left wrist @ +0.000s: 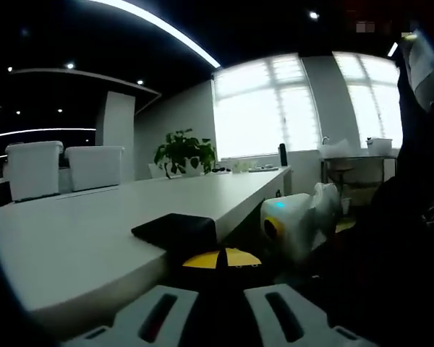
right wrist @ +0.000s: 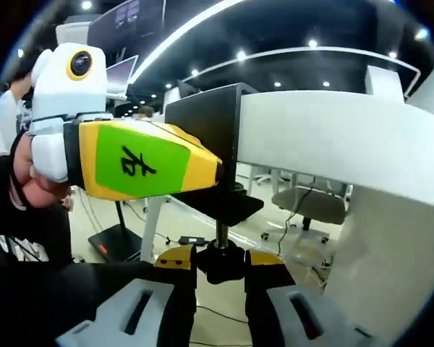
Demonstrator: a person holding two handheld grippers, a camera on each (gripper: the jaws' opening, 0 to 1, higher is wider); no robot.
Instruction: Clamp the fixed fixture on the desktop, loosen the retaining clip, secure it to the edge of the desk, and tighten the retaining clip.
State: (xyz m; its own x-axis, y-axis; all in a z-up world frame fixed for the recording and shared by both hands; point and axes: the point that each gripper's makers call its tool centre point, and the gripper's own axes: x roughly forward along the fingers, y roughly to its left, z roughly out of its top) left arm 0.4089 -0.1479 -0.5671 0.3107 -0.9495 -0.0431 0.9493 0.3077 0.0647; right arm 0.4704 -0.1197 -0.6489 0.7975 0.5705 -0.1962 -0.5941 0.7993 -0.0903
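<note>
The right hand-held gripper (right wrist: 220, 285) is nearest in the right gripper view: its white jaws rise at six o'clock and are clamped together on the knob of the black retaining clip (right wrist: 221, 260). Largest in sight is the white table (right wrist: 333, 141), its edge running from the centre out toward three o'clock. The black fixed fixture (right wrist: 202, 119) sits on that edge at about eleven o'clock of centre, one plate above the tabletop and the lower pad beneath it; its long axis follows the screw, down from the table edge toward the jaws. The left hand-held gripper (right wrist: 218, 172), yellow with a green label, comes in from nine o'clock and its tip touches the fixture body; whether it is open or closed I cannot tell. In the left gripper view the fixture's top plate (left wrist: 175, 230) lies flat on the table (left wrist: 94, 231) just above the jaws. By my judgement the fixture is already placed and the tightening step is in hand; next the right gripper must turn the screw while the left steadies the body.
</note>
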